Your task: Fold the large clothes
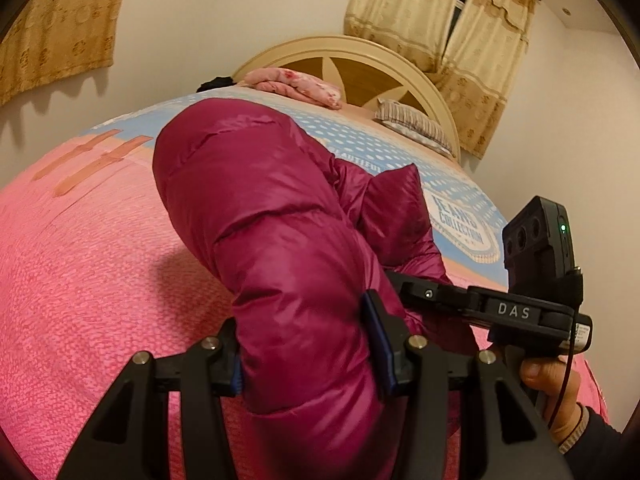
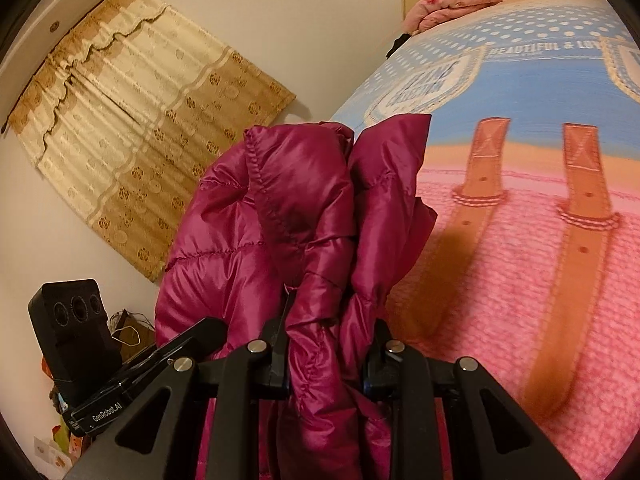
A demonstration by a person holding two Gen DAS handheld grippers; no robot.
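A magenta quilted puffer jacket (image 1: 260, 216) is held up over the pink and blue bedspread (image 1: 80, 260). My left gripper (image 1: 308, 356) is shut on a thick fold of the jacket. My right gripper (image 2: 328, 360) is shut on another bunched part of the jacket (image 2: 296, 208), which rises in front of the camera. The right gripper also shows in the left wrist view (image 1: 500, 312), close beside the left one, with a hand on its handle. The left gripper shows in the right wrist view (image 2: 132, 372) at the lower left.
A cream headboard (image 1: 360, 56), a folded pink blanket (image 1: 296, 84) and a striped pillow (image 1: 412, 122) lie at the bed's far end. Beige curtains (image 2: 132, 128) hang on the walls. Clutter (image 2: 60, 436) sits on the floor beside the bed.
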